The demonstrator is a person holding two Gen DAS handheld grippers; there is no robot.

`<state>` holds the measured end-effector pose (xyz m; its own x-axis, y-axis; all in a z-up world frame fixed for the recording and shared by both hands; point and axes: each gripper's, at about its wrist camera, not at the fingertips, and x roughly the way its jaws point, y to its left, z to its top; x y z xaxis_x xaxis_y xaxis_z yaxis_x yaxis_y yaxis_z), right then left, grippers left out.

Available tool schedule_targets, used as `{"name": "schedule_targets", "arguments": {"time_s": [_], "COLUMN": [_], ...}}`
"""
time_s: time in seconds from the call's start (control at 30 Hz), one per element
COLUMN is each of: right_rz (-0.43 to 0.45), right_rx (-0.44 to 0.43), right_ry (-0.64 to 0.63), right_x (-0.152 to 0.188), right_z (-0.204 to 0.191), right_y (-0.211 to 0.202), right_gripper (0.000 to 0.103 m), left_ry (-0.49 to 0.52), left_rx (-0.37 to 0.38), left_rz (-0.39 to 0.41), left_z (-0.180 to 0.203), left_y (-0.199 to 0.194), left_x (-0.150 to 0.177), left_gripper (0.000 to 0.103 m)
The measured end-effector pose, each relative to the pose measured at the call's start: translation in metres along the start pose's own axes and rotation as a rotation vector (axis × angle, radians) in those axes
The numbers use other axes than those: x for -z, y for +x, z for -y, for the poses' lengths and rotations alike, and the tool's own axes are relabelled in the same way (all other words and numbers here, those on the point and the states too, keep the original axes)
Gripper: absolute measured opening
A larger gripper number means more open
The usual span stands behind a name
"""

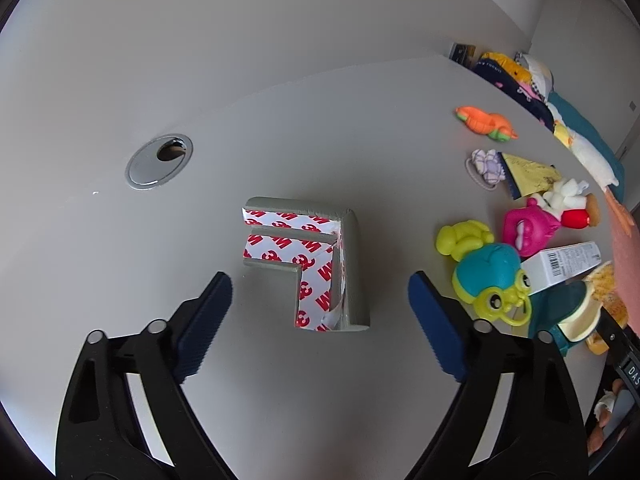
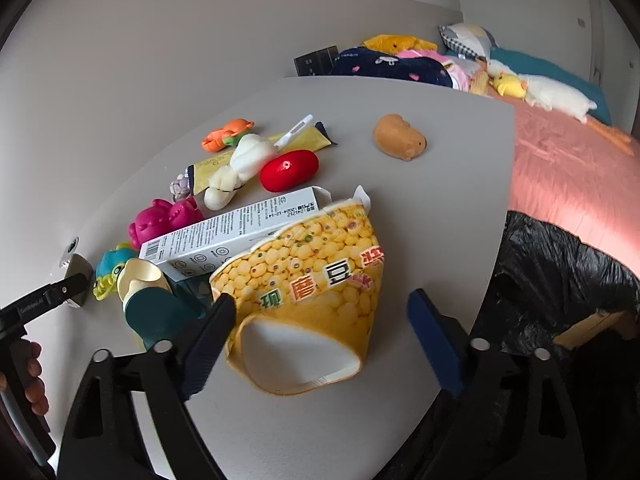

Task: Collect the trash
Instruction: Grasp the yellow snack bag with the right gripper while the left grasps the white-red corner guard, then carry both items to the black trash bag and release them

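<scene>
Trash lay in two places on the pale grey table. Left gripper: its blue-padded fingers stood spread wide and grasped nothing, one on either side of an L-shaped grey foam corner guard, whose red-and-white adhesive backing paper faced up and curled loose at its near end. No pad touched the guard. A round silver cable grommet sat well apart, toward the far left.

Right gripper: its fingers were likewise released, and between them lay a crushed yellow paper cup printed with corn kernels, on its side with the open mouth toward the camera. The left pad overlapped the cup's edge in this view; whether it touched could not be told. Behind the cup, touching it, lay a long white cardboard box with a barcode, its near end hidden by a teal-and-cream toy. Farther back were a red oval toy, a magenta rubber toy, an orange crab toy and a brown plush lump, the last standing alone.

A black plastic bin bag hung open beside the table's right edge, its lower part cut off by the gripper body. What the tan object inside it was could not be made out.
</scene>
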<state>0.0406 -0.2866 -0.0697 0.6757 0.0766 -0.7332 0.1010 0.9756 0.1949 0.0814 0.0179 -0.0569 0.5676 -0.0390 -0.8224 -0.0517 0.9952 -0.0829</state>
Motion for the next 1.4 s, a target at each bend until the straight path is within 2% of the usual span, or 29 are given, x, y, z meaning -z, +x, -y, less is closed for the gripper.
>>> {"name": "schedule_targets", "arguments": {"time_s": [0.03, 0.1, 0.23, 0.33, 0.43, 0.47, 0.57, 0.87, 1.17, 1.4], "right_rz": [0.002, 0.002, 0.001, -0.001, 0.011, 0.017, 0.036, 0.094, 0.133, 0.154], "right_rx": [-0.007, -0.027, -0.05, -0.079, -0.092, -0.096, -0.094, -0.084, -0.065, -0.046], "right_ry": [-0.001, 0.0, 0.008, 0.033, 0.045, 0.044, 0.046, 0.069, 0.081, 0.091], "right_x": [0.0, 0.001, 0.002, 0.005, 0.006, 0.006, 0.004, 0.003, 0.009, 0.015], "right_z": [-0.001, 0.0, 0.0, 0.003, 0.004, 0.004, 0.006, 0.023, 0.043, 0.062], "right_y": [0.0, -0.001, -0.003, -0.006, -0.013, -0.017, -0.025, -0.056, -0.083, -0.102], "right_gripper": [0.076, 0.058, 0.055, 0.054, 0.054, 0.054, 0.054, 0.054, 0.054, 0.054], "left_ry": [0.0, 0.007, 0.005, -0.016, -0.002, 0.007, 0.003, 0.029, 0.086, 0.132], "left_rx": [0.0, -0.015, -0.026, -0.013, -0.033, -0.034, -0.009, -0.007, 0.022, 0.069], "left_rz": [-0.005, -0.002, 0.016, 0.033, 0.066, 0.082, 0.085, 0.151, 0.202, 0.208], "left_z": [-0.001, -0.001, -0.003, -0.01, -0.009, -0.007, -0.006, 0.012, 0.051, 0.089], "left_y": [0.002, 0.003, 0.001, -0.003, -0.011, -0.017, -0.025, -0.049, -0.073, -0.083], "left_x": [0.0, -0.001, -0.001, 0.002, 0.003, 0.004, 0.003, 0.007, 0.009, 0.02], "left_gripper": [0.08, 0.076, 0.058, 0.056, 0.054, 0.033, 0.035, 0.034, 0.034, 0.034]}}
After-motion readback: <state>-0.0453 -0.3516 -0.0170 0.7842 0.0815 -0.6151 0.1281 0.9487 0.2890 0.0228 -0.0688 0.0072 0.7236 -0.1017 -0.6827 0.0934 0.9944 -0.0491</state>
